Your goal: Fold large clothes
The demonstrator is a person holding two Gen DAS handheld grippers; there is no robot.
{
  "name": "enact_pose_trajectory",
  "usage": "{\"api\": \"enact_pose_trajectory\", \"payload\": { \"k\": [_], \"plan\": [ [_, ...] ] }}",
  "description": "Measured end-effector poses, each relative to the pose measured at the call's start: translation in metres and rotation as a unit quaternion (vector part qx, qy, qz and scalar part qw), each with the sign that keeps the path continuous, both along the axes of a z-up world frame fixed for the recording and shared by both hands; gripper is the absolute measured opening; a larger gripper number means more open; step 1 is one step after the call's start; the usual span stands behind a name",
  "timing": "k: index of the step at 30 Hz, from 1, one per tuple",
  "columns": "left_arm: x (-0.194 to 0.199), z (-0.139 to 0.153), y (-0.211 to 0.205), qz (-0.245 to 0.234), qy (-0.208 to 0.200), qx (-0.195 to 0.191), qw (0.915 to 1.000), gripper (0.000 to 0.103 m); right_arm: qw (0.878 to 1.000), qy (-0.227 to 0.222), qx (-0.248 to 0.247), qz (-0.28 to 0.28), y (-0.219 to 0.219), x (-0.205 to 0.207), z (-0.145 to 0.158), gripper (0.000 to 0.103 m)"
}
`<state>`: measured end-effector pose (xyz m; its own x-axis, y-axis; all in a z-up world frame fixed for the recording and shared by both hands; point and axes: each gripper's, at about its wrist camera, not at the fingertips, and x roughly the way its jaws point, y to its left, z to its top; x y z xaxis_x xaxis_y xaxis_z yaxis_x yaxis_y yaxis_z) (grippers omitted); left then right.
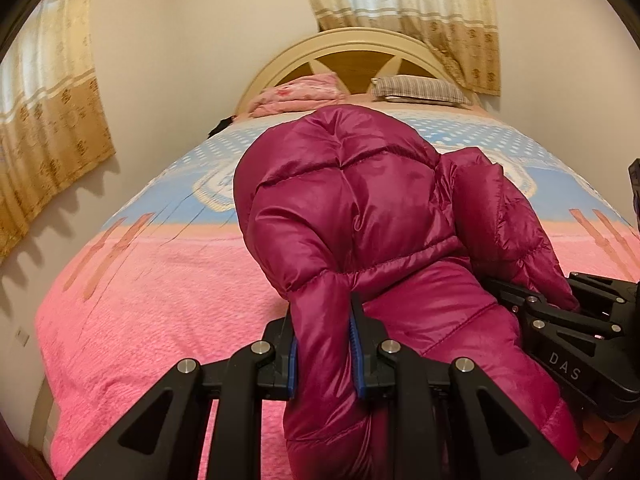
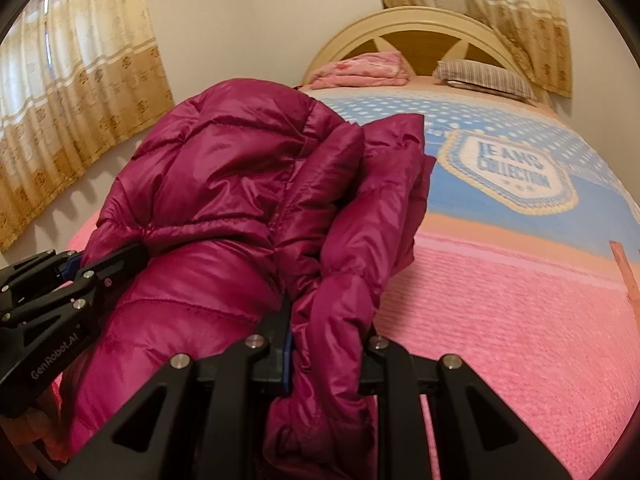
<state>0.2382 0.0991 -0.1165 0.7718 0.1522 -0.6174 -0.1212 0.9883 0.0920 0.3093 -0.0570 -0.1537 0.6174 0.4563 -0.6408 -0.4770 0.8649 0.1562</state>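
Plainly, left wrist view first, then the right.

Left claw (image 1: 322,344): nearly closed on a thick fold of the magenta puffer jacket (image 1: 352,208), the blue pads pressing the fabric from both sides.
Jacket, left view: it bulges up and away from the claw in the middle of the frame, hiding the centre of the bed, with a sleeve or side panel folded along its right edge.
Right claw, seen from the left (image 1: 560,312): at the near right, black, its fingers against the jacket's right edge — the tips are hidden by the fabric here.
Bed (image 1: 160,280): a pink bedspread near, turning blue with white dots farther off.
Far end: a pink pillow (image 1: 296,94) on the left and a striped pillow (image 1: 420,89) on the right, both against the arched headboard (image 1: 360,46).
Curtains (image 1: 52,120): beige and gold, on the left wall and above the headboard.

Right claw (image 2: 328,344): nearly closed on a bunched, crumpled edge of the jacket (image 2: 224,184) — fabric fills the gap between the fingers.
Jacket, right view: it rises on the left half of the frame, over the bed's left part.
Left claw, seen from the right (image 2: 104,260): at the near left, gripping the jacket's left edge.
Bedspread badge (image 2: 512,172): a pale emblem with lettering, uncovered, to the right of the jacket.
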Motion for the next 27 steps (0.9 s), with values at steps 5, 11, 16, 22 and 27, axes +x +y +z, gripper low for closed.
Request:
{"api": "enact_pose_trajectory", "payload": {
  "k": [5, 11, 16, 22, 27],
  "plan": [
    [-0.001, -0.006, 0.018, 0.019, 0.005, -0.008, 0.9998, 0.021, 1.0, 0.001, -0.009, 0.018, 0.018, -0.001, -0.004, 0.021],
    [-0.008, -0.013, 0.028, 0.031, 0.012, -0.012, 0.9994, 0.021, 0.999, 0.009, -0.018, 0.035, 0.031, -0.005, -0.01, 0.021],
    [-0.012, -0.018, 0.035, 0.036, 0.017, -0.017, 0.9991, 0.021, 0.999, 0.013, -0.023, 0.04, 0.037, -0.006, -0.011, 0.021],
    [-0.014, -0.026, 0.04, 0.041, 0.025, -0.025, 0.9985, 0.021, 0.999, 0.017, -0.026, 0.044, 0.042, -0.007, -0.014, 0.021],
    [-0.015, -0.035, 0.042, 0.044, 0.035, -0.024, 0.9981, 0.021, 0.998, 0.022, -0.027, 0.045, 0.044, -0.006, -0.018, 0.021]
  ]
}}
